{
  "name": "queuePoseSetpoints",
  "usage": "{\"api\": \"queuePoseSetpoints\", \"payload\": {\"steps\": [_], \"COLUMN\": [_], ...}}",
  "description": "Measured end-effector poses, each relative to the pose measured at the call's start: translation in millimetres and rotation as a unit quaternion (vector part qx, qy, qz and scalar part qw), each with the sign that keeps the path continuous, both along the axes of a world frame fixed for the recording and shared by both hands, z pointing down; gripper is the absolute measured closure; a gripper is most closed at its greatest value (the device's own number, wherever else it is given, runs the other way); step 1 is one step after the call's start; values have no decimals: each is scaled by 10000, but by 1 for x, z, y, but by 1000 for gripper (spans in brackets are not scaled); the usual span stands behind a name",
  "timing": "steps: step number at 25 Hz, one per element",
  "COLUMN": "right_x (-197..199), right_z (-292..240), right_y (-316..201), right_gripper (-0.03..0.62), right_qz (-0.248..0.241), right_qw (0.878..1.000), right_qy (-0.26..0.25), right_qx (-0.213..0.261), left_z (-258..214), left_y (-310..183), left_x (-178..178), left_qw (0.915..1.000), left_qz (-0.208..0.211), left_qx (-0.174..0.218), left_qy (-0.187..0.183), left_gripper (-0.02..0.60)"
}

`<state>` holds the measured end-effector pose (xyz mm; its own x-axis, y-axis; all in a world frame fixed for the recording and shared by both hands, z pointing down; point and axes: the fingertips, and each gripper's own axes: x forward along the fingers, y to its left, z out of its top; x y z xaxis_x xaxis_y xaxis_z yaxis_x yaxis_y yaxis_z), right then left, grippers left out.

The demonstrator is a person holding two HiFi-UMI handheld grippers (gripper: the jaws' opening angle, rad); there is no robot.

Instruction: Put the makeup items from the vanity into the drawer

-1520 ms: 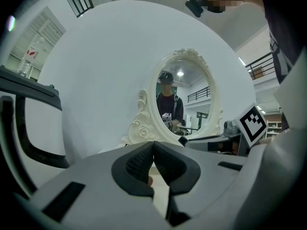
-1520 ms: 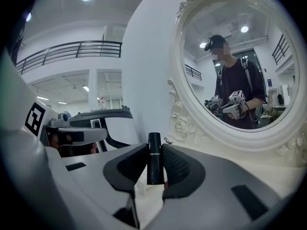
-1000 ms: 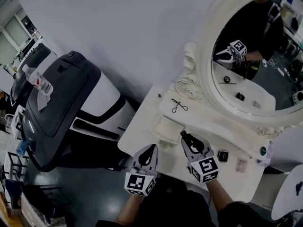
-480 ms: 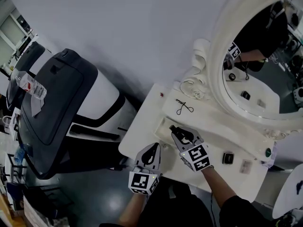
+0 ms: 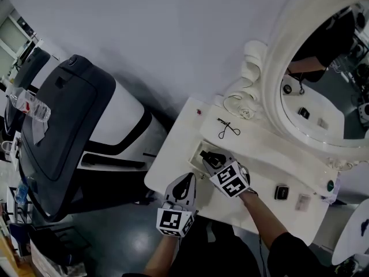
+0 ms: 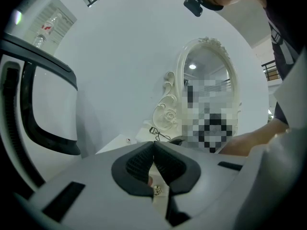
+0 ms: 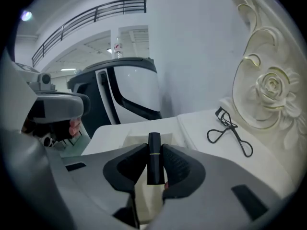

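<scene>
Now | white table (image 5: pixel 173 160), ornate mirror (image 5: pixel 323 91) upper right, grey wall, dark floor | right gripper (image 5: pixel 210 158) jaws clamp black lipstick (image 7: pixel 154 145), long axis along the jaws, far end over open drawer (image 5: pixel 196 150) at frame centre | left gripper (image 6: pixel 153 145) jaws closed, empty

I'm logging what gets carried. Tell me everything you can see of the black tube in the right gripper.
The black tube is slim and smooth, likely a lipstick, with a thin pale ring below its cap. It stands upright, clamped between the right gripper's ribbed pads, its top poking above them, over the pale open drawer.
</scene>
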<state>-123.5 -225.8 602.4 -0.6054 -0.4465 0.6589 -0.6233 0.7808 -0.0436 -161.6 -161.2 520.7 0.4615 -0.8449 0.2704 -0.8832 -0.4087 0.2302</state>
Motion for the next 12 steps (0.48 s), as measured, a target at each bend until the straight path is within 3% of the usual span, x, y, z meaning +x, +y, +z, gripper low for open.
{"api": "queuePoseSetpoints", "payload": {"steps": [12], "right_x": [-5], "right_z": [2], "right_y": [-5], "right_gripper": [477], "right_qz": [-159], "right_qw": [9997], "right_qy": [188], "right_qx": [-18], "left_z": [1], "left_y": [0], "left_x": [-6], "left_qw": [10000], "left_qz": [-41], "left_qx": [-37], "left_qy": [-1], "left_gripper": [566]}}
